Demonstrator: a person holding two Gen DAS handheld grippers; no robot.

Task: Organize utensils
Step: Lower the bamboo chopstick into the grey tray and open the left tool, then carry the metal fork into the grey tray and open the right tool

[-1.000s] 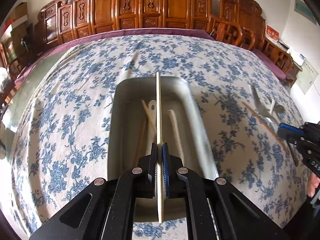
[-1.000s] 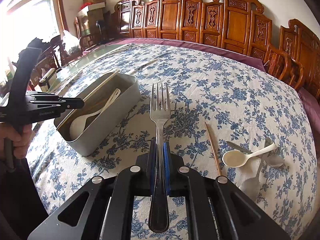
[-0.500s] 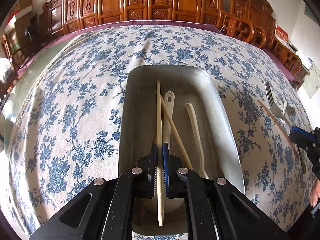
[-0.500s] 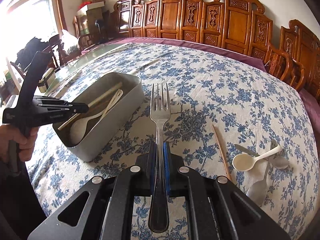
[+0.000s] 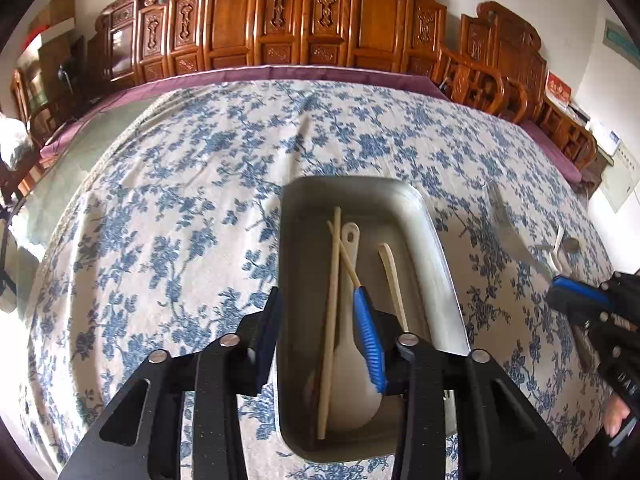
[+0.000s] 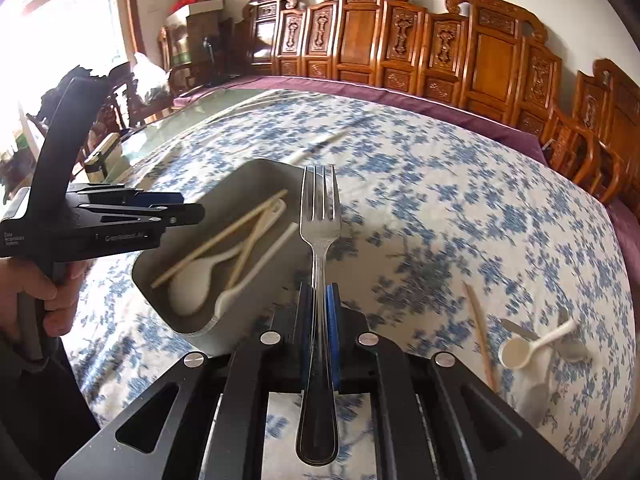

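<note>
A grey metal tray (image 5: 432, 240) sits on the floral tablecloth and holds two chopsticks (image 5: 330, 300) and white spoons (image 5: 352, 356). My left gripper (image 5: 320, 308) is open and empty just above the tray's near end. In the right wrist view the tray (image 6: 168, 300) lies left of centre with the left gripper (image 6: 188, 212) over it. My right gripper (image 6: 320, 296) is shut on a metal fork (image 6: 320, 224), tines pointing forward, beside the tray's right wall.
On the cloth to the right lie a loose chopstick (image 6: 480, 336), a white spoon (image 6: 532, 344) and metal utensils (image 6: 568, 344). Carved wooden chairs (image 6: 440, 48) line the table's far edge. Bare glass tabletop (image 6: 192, 116) shows at the far left.
My left gripper opened and let go of the chopstick, which now lies in the tray. My right gripper carried the fork left, closer to the tray.
</note>
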